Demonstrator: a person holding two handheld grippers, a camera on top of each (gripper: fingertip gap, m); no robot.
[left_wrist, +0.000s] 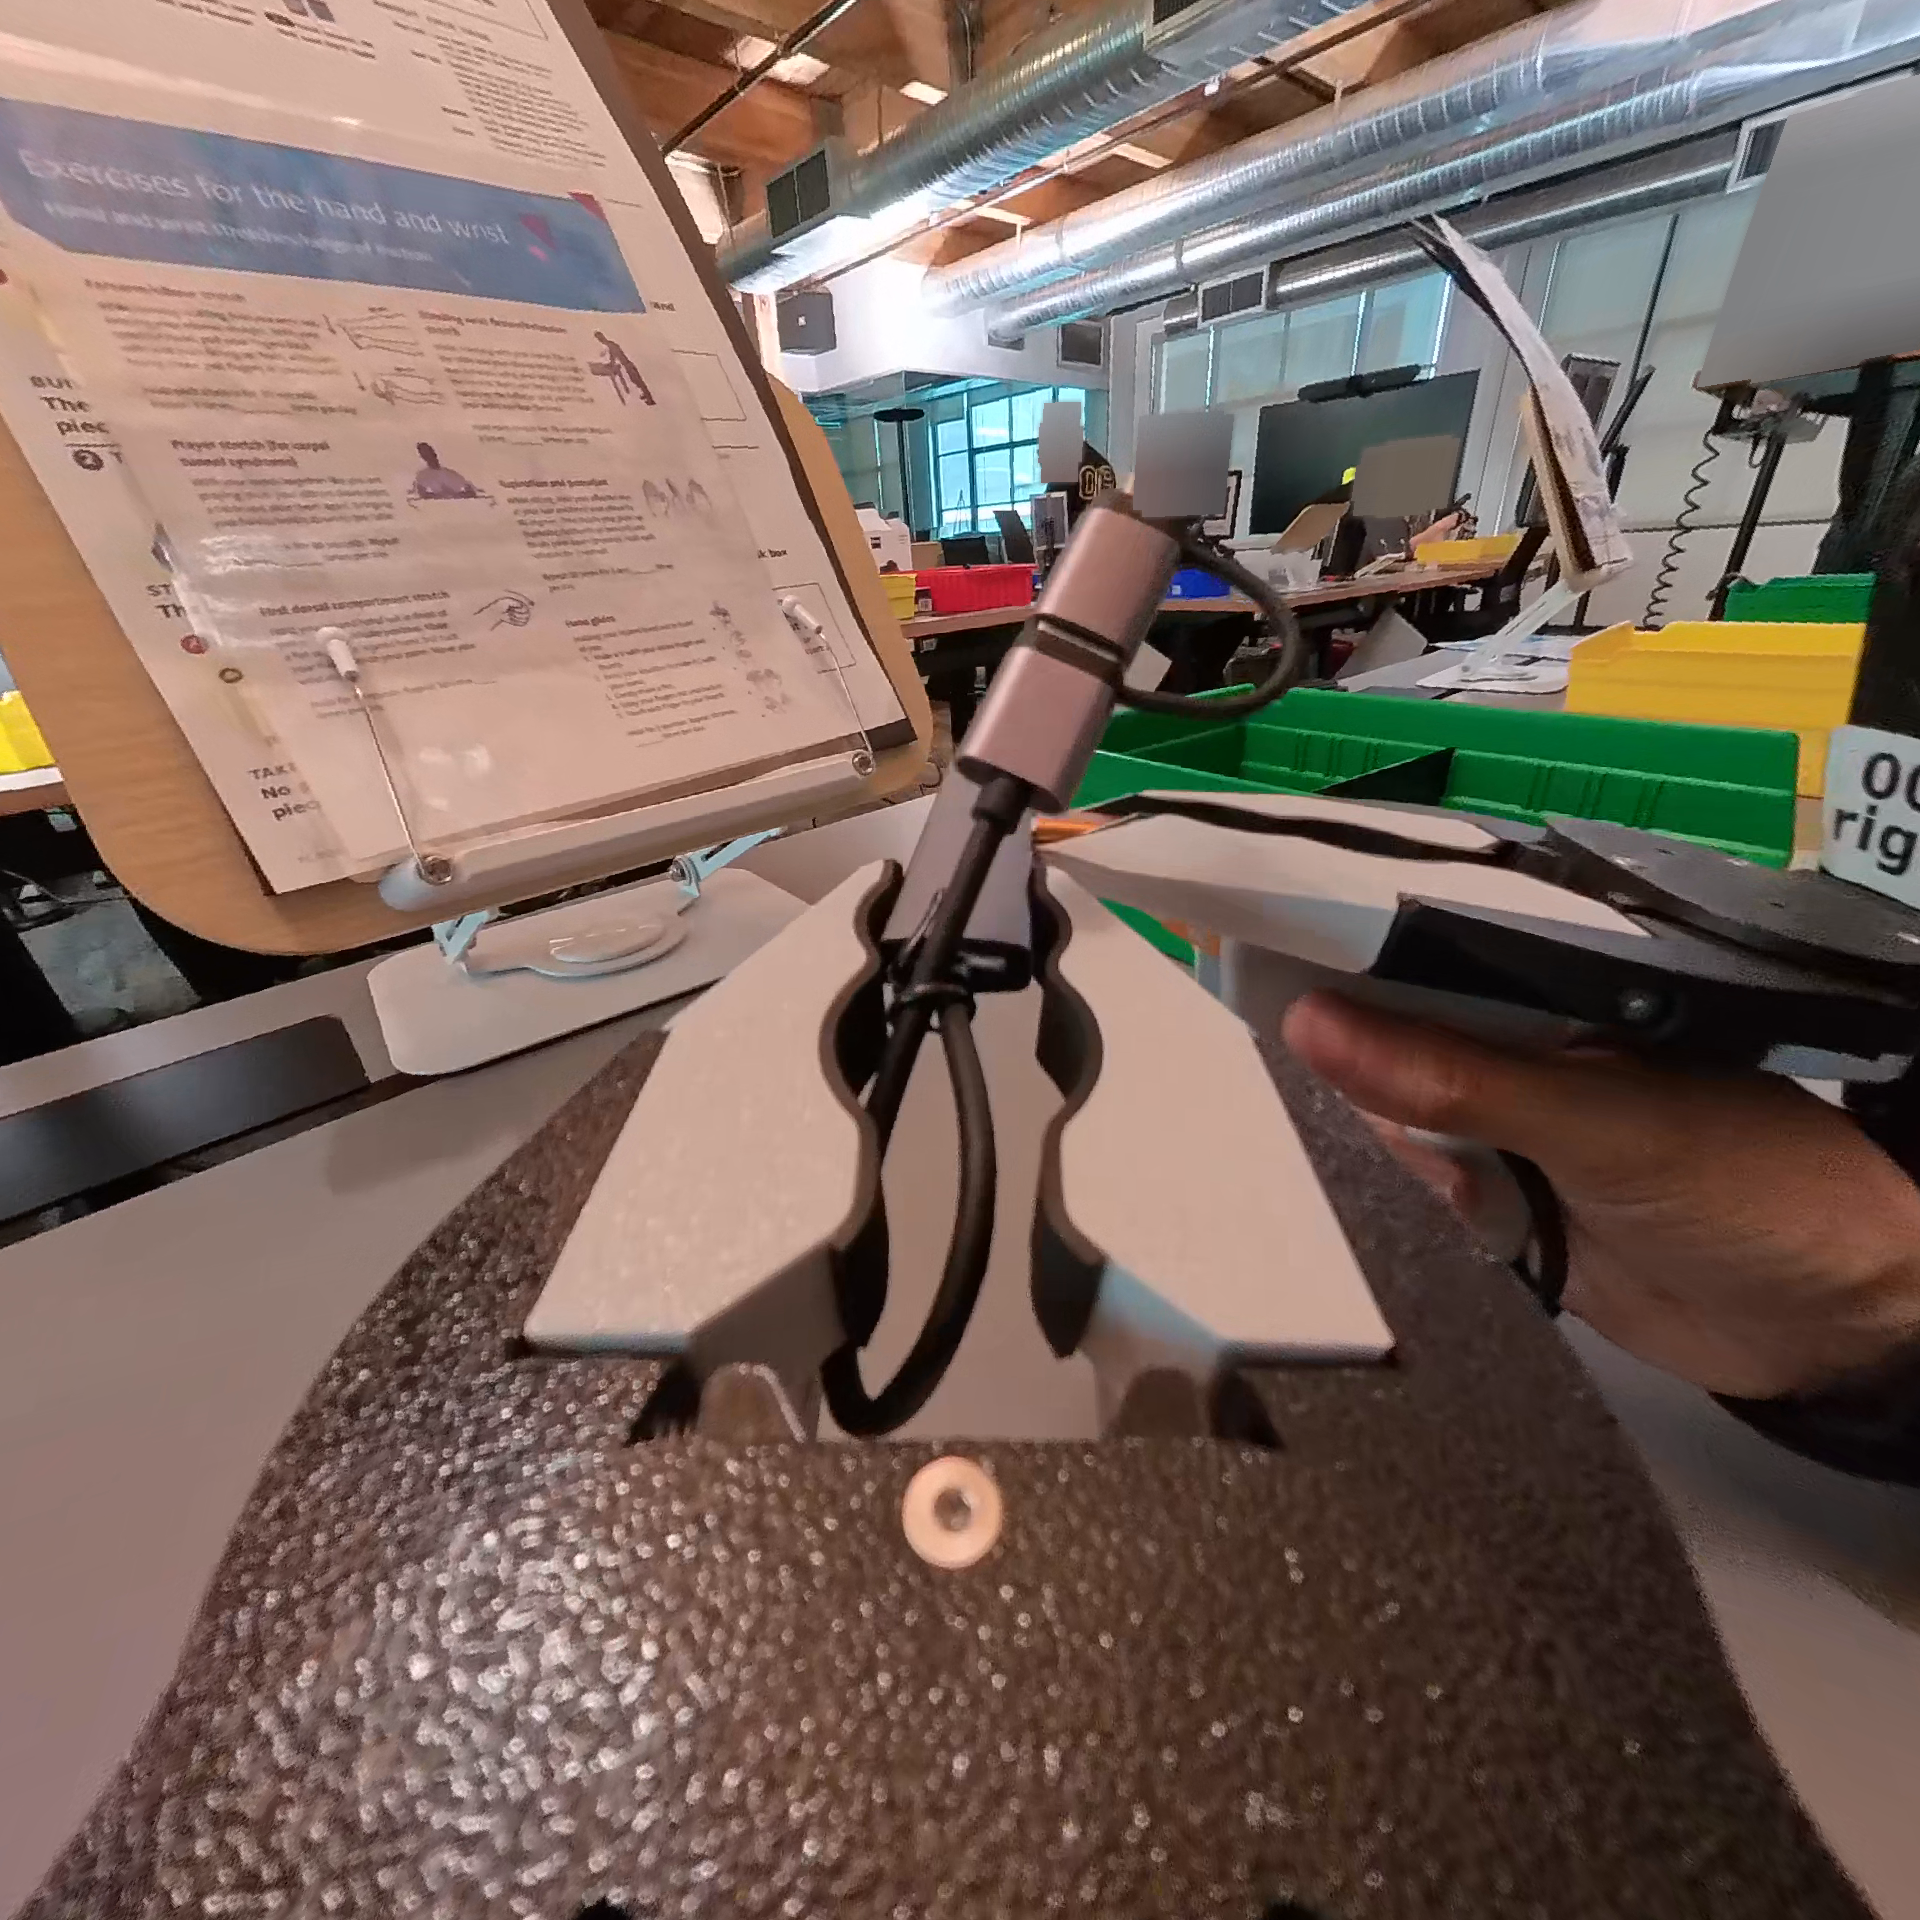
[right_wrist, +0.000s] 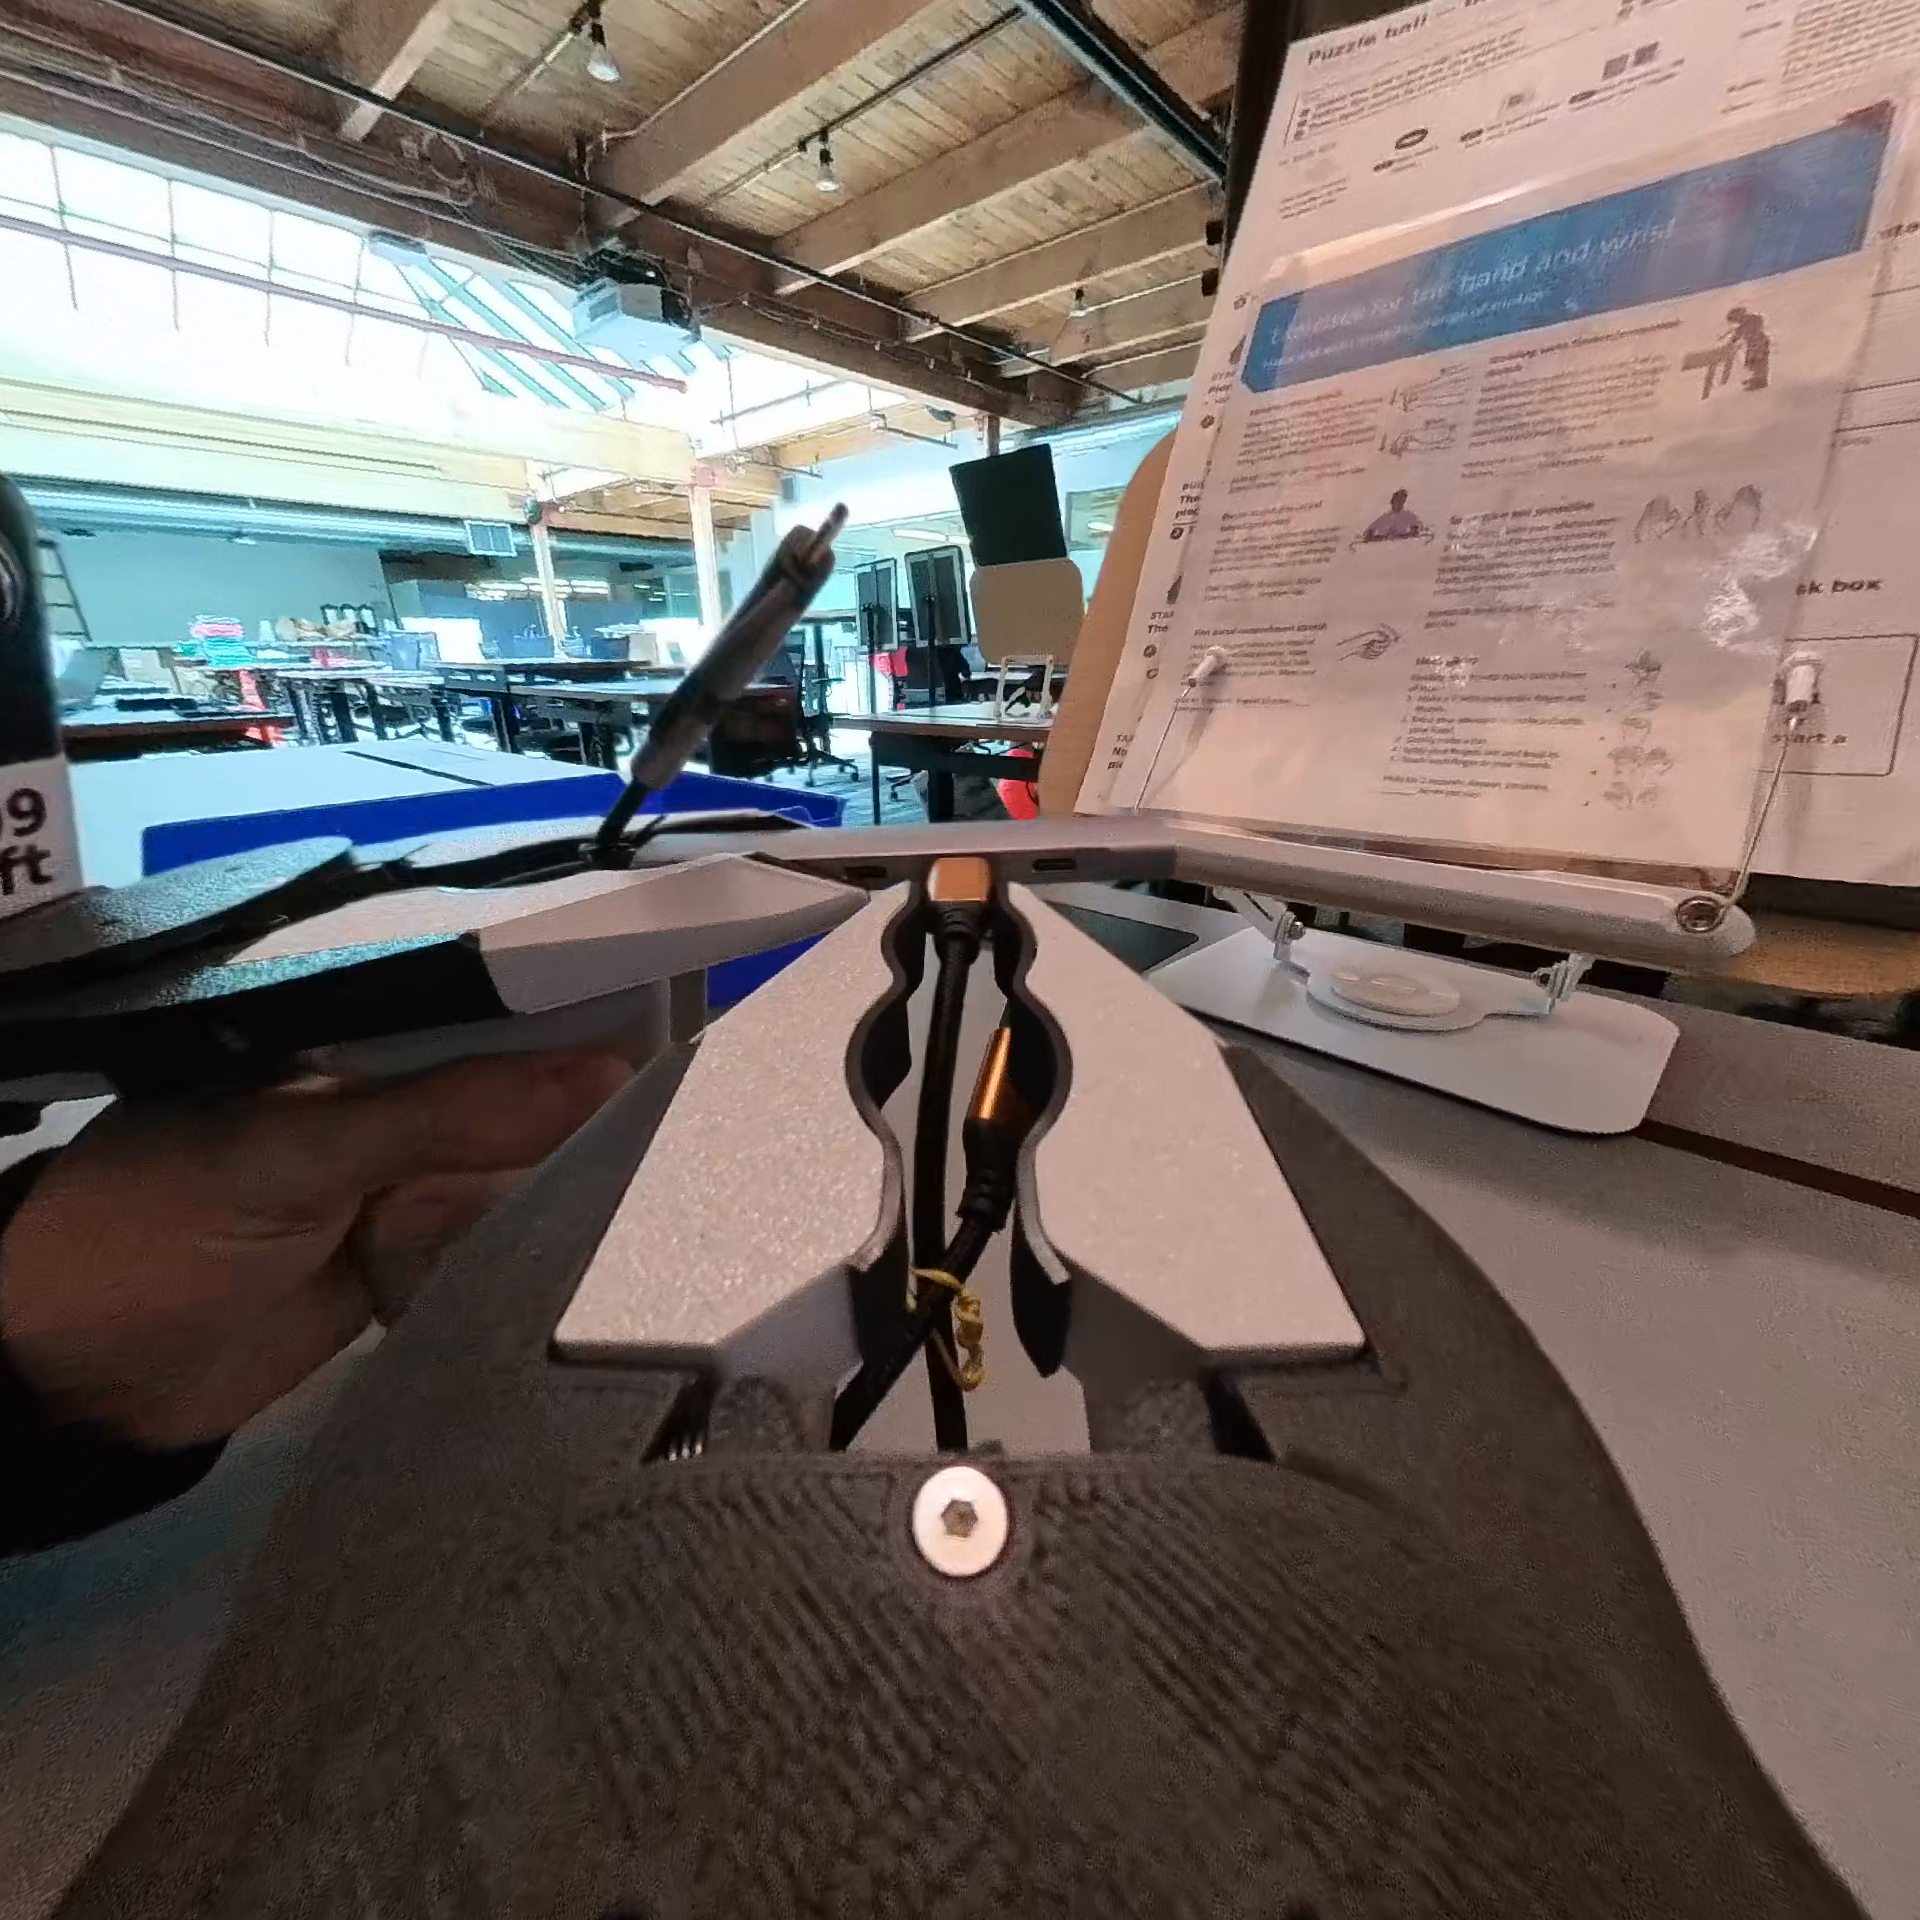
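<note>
My left gripper (left_wrist: 958, 902) is shut on a flat grey hub (left_wrist: 928, 883). The hub's black cable (left_wrist: 951, 1195) loops back between the fingers, and its grey connector (left_wrist: 1081, 623) sticks up past the tips. My right gripper (right_wrist: 958, 902) is shut on the gold plug (right_wrist: 961, 881) of a black cable (right_wrist: 940, 1039) bound with a yellow twist tie (right_wrist: 951, 1335). The plug meets the long edge of the hub (right_wrist: 1081, 844). A second gold plug (right_wrist: 1003, 1081) lies between the fingers. The right gripper (left_wrist: 1065, 836) reaches in from the right, the left gripper (right_wrist: 821, 896) from the left.
A document stand (left_wrist: 416, 520) with printed sheets stands close behind on the grey table (left_wrist: 208, 1299); it also shows in the right wrist view (right_wrist: 1507, 520). A green bin (left_wrist: 1558, 758) and a yellow bin (left_wrist: 1714, 675) lie right. A blue bin (right_wrist: 468, 821) lies left.
</note>
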